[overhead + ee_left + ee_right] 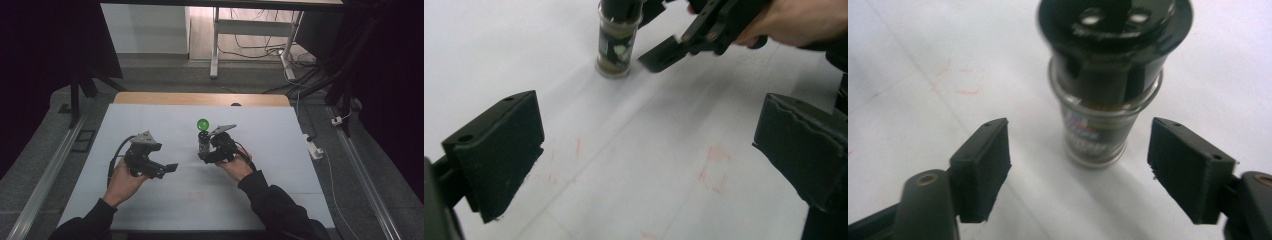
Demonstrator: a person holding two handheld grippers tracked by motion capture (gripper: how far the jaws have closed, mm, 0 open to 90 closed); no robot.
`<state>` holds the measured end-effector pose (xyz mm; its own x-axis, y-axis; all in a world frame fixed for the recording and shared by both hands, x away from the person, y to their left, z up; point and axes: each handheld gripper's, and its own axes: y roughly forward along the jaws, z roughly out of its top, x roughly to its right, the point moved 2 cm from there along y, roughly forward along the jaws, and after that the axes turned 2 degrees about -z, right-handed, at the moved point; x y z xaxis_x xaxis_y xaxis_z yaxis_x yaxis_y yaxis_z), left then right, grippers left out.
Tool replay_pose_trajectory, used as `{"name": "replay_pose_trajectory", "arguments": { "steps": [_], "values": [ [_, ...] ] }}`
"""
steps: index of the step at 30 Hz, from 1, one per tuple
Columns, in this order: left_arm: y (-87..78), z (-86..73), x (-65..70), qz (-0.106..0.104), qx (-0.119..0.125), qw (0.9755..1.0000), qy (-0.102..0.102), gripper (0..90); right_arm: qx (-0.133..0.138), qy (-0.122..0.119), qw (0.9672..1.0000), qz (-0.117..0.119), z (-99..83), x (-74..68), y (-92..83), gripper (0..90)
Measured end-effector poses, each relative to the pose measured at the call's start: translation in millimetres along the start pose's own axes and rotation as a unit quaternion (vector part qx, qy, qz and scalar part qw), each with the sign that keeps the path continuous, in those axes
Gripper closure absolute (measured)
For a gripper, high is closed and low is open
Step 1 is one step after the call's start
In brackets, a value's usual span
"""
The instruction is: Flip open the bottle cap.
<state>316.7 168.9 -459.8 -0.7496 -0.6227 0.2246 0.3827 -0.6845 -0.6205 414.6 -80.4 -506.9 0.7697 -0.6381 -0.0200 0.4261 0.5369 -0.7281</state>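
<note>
Jar (pixel 1098 120) (black-capped) stands ungrasped on the table (pixel 280 185), right gripper (pixel 1080 170) gaping just short of it, left gripper (pixel 649 150) agape nearby.

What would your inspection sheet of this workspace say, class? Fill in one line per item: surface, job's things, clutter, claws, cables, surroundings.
Surface: white table, faint red marks on it.
Job's things: jar with a black cap, upright; green ball just beyond it.
Clutter: nothing seen.
Claws: left claw open, apart from the jar; right claw open, a jaw on each side of the jar, not touching.
Cables: one loops from the left claw; more on the floor beyond the table; a white one along its right edge.
Surroundings: dark room, white frame legs beyond.
</note>
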Motion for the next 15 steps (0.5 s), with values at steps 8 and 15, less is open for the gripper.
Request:
{"name": "replay_pose_trajectory", "arguments": {
  "steps": [8,15],
  "values": [
    [-11.2,-23.6,6.3,-0.006,-0.008,0.9999,-0.013,0.0,0.002,0.002,0.9998,0.019,-8.3,-5.9,-18.7,16.1],
    [-26.5,-40.6,12.2,0.007,0.0,0.9998,-0.018,0.0,0.012,-0.004,0.9991,0.04,-17.3,-12.4,-43.5,9.8]
  ]
}}
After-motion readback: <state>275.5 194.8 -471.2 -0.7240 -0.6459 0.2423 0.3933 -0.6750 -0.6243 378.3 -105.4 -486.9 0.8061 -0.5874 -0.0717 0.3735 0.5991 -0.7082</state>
